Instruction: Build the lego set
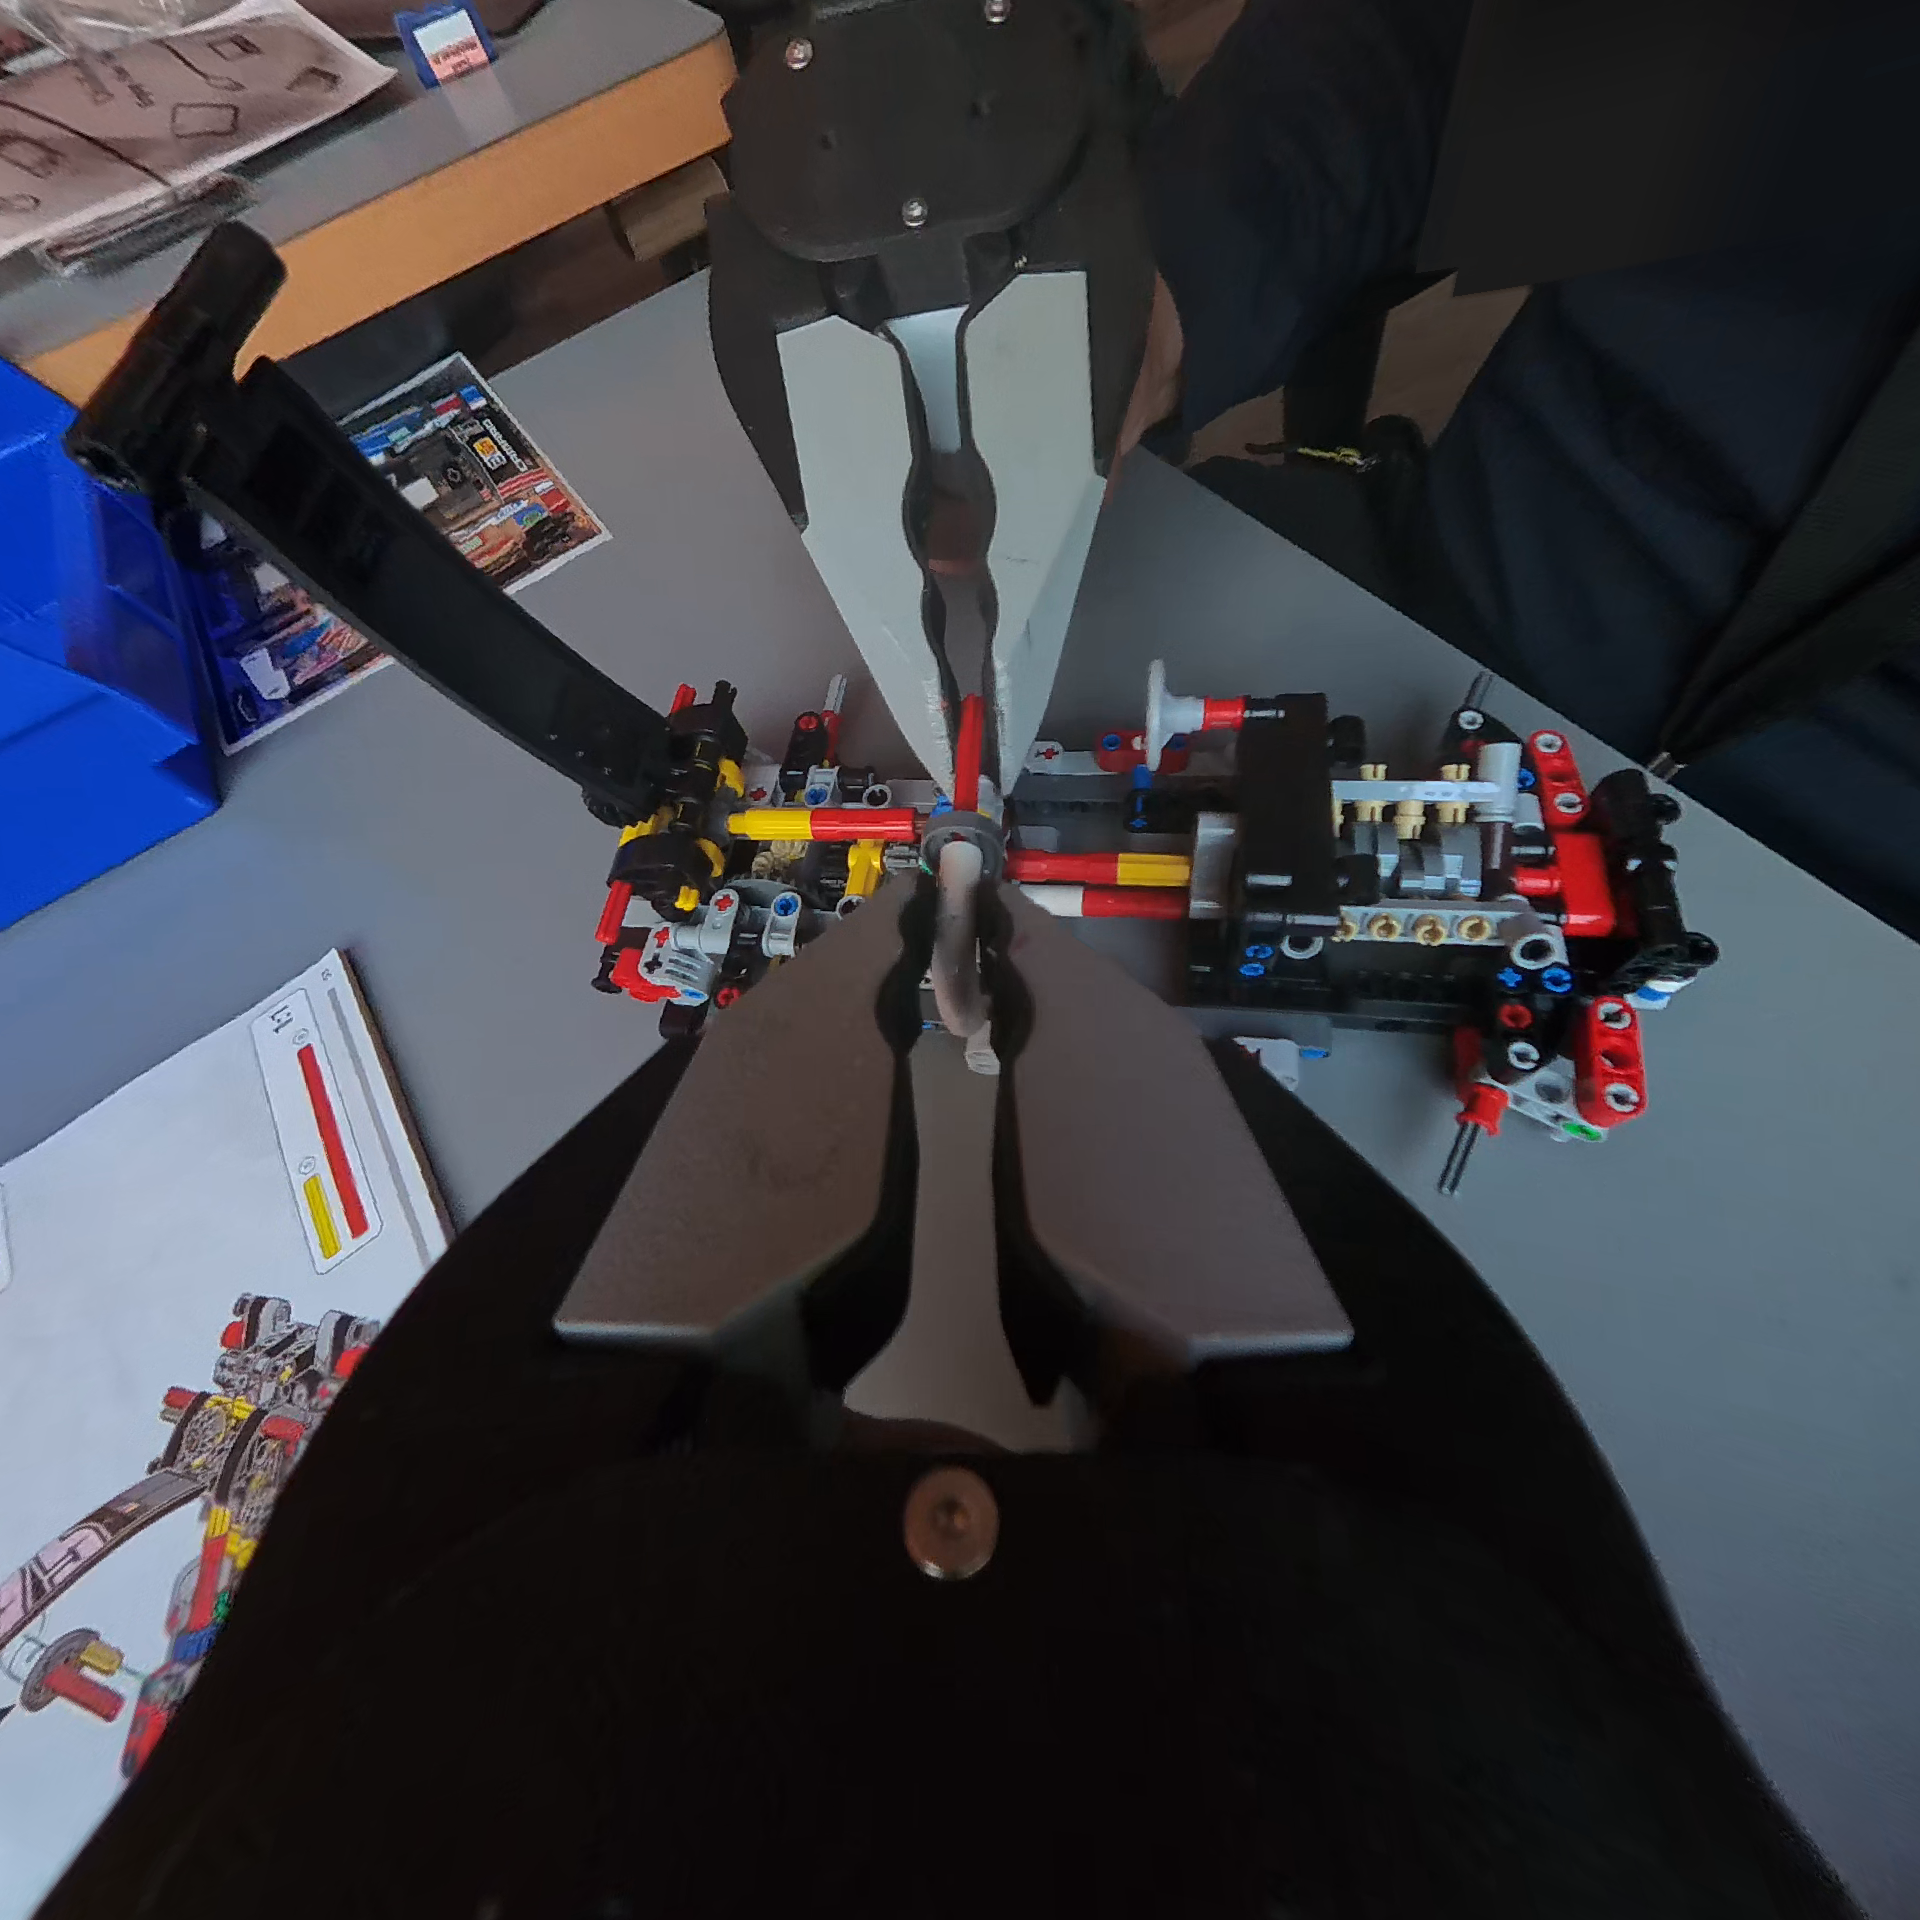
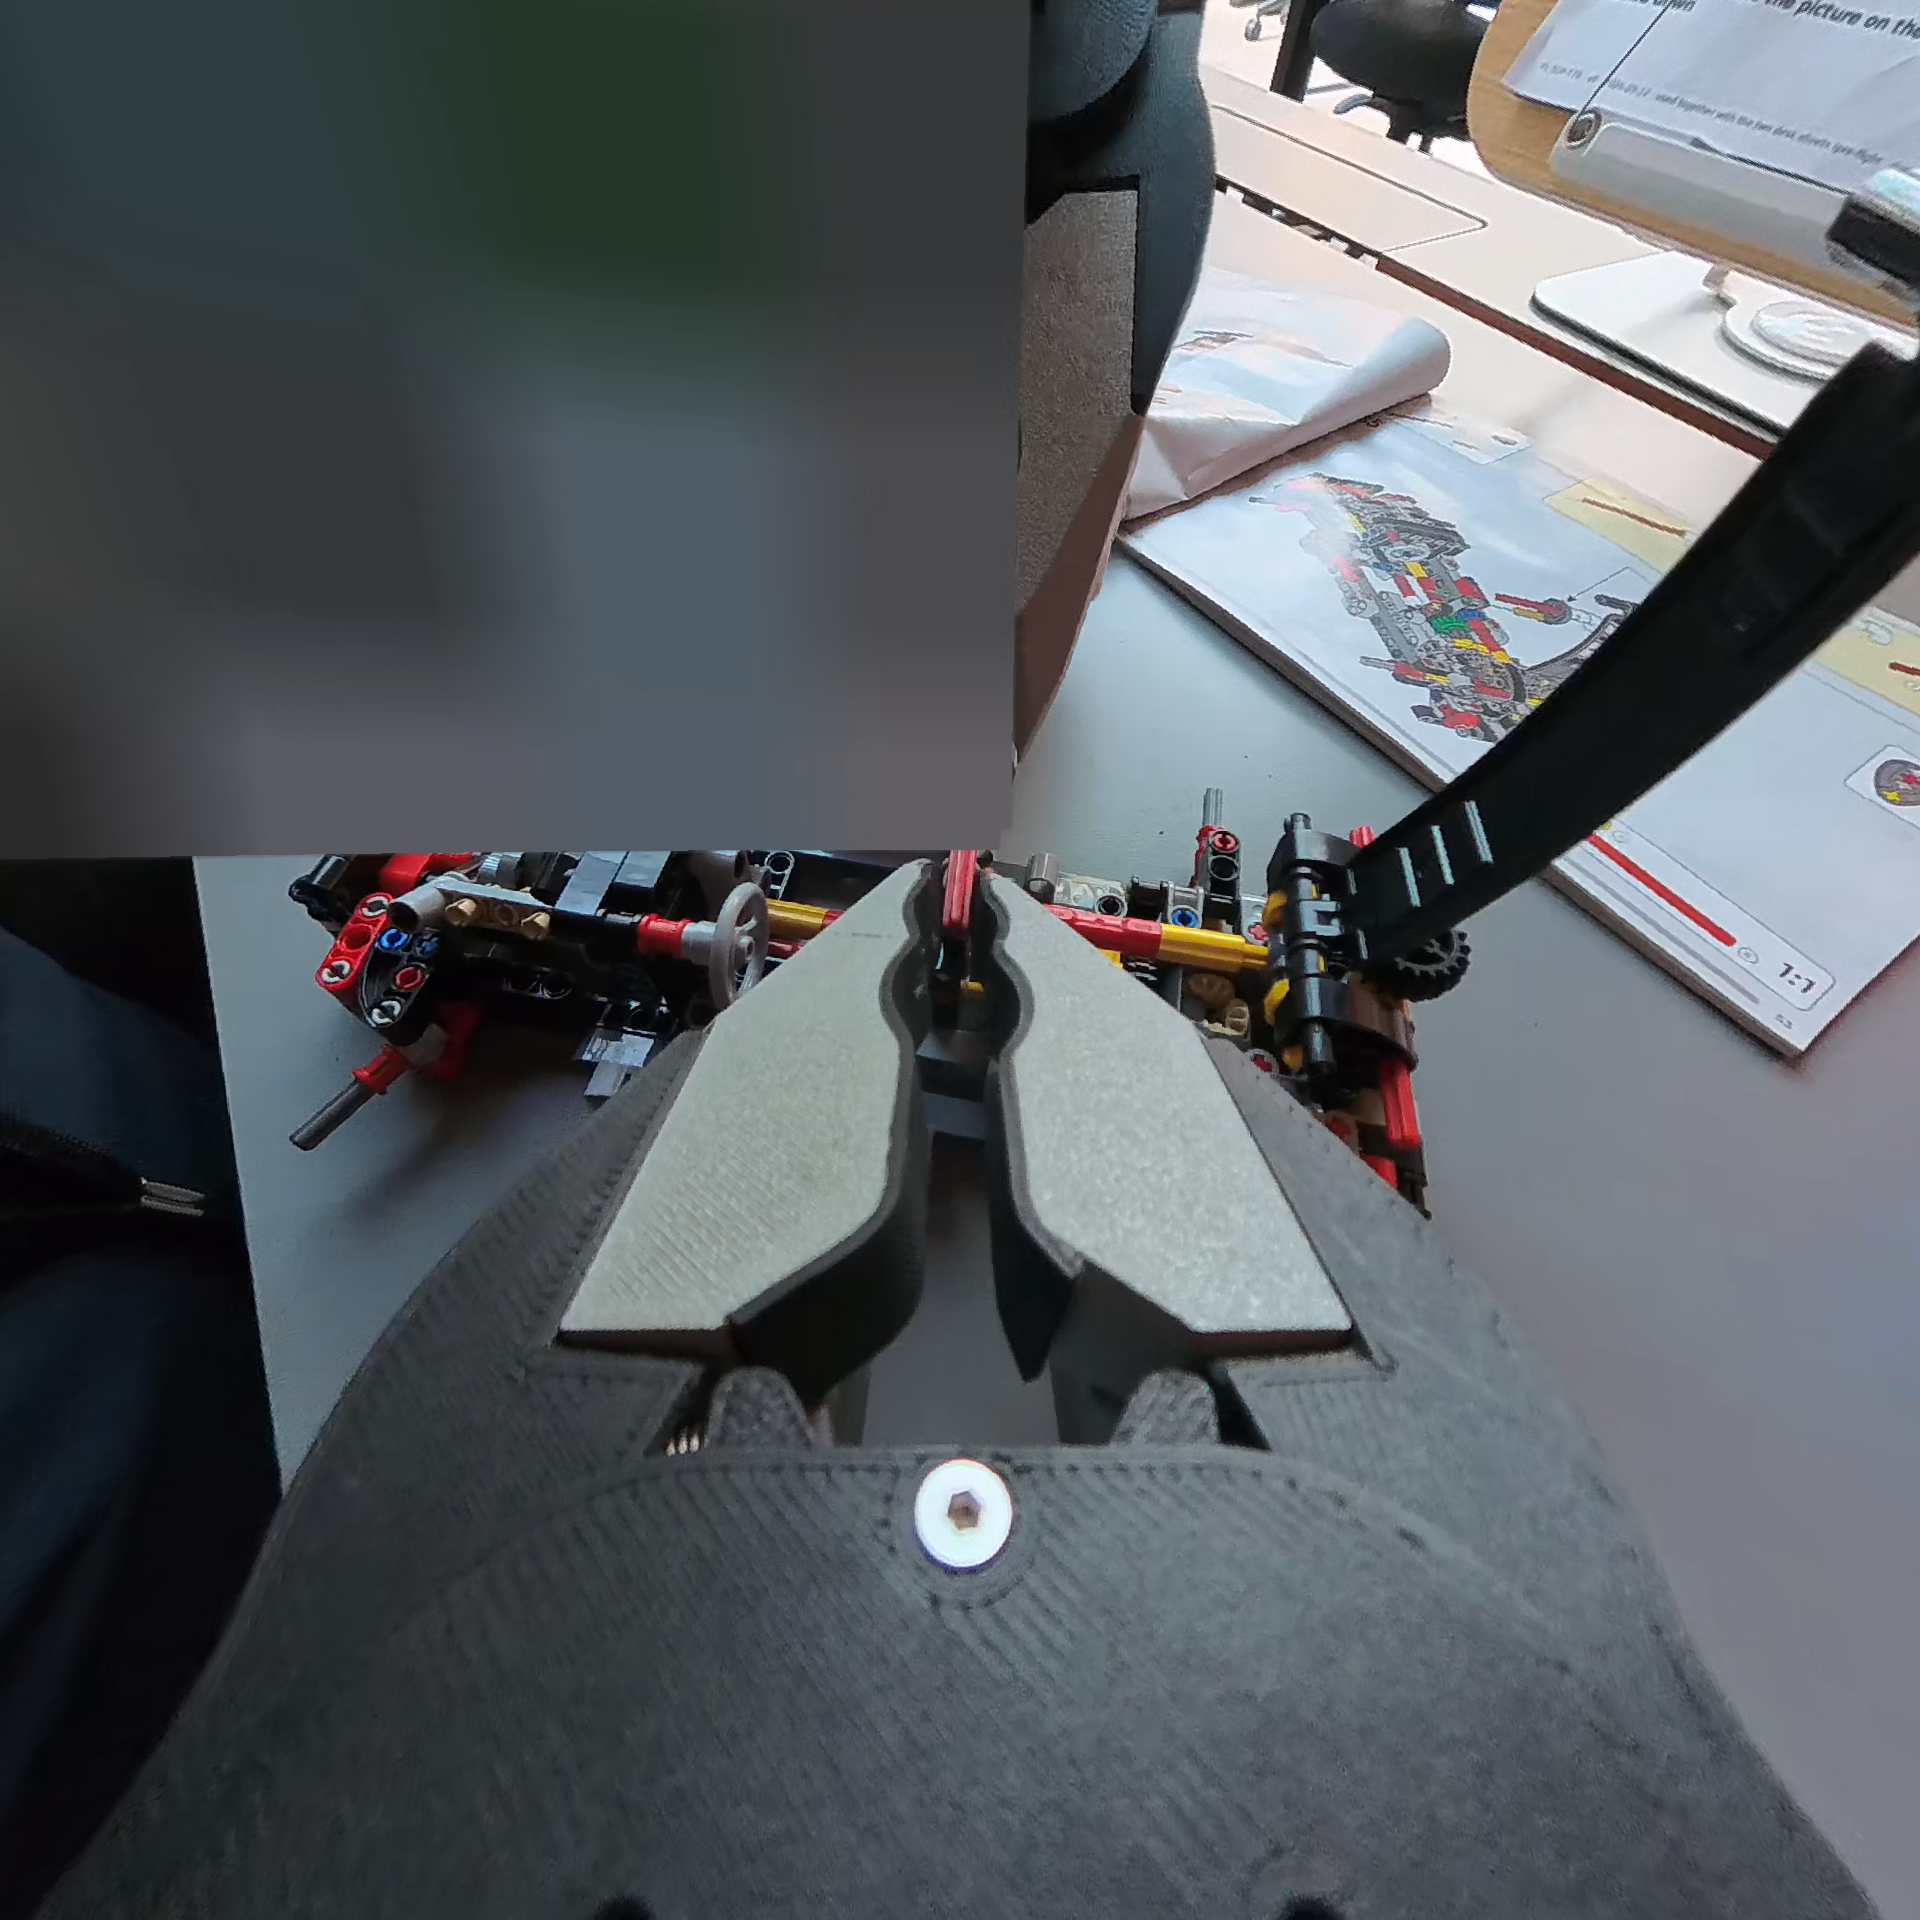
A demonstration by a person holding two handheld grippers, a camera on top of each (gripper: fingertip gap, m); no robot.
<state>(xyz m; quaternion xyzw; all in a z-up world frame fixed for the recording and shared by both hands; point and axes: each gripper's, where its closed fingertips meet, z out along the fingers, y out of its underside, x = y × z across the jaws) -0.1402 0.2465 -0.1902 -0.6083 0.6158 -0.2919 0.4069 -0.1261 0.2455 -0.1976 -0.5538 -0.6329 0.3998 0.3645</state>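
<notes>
Here, both claws meet over one toy build on a grey table.

Left claw: the left gripper (image 1: 961, 883) is nearly closed on a pale grey rod (image 1: 958, 935). Both fingers (image 1: 790, 1122) squeeze the rod from the sides.

Grey rod: it runs forward between the fingers and ends in a grey ring (image 1: 964, 831) in the middle of the build.

Right claw: the right gripper (image 2: 961, 883) is nearly closed on a thin red stick (image 2: 961, 894). Its fingertips pinch the stick, which stands up from the build.

Both claws: in the left wrist view the right gripper comes in from the far side, tip to tip with the left one, and the red stick (image 1: 971, 743) shows between its pale fingers just above the grey ring.

Toy build: a long brick car frame (image 1: 1351, 883) in black, grey, red and yellow lies flat on the table (image 1: 416, 862). Red and yellow rods (image 1: 821, 824) run along its middle.

Black arm: a long black curved piece (image 1: 416, 582) sticks up and away from one end of the frame.

Small wheel: a grey steering wheel (image 2: 740, 935) sits on a red rod, just beside the right claw.

Booklet: an open picture book (image 1: 187, 1247) lies near the frame.

Blue box: a blue bin (image 1: 73, 665) stands at the table's far left side in the left wrist view.

Person: dark clothes (image 1: 1610, 468) show behind the table.
</notes>
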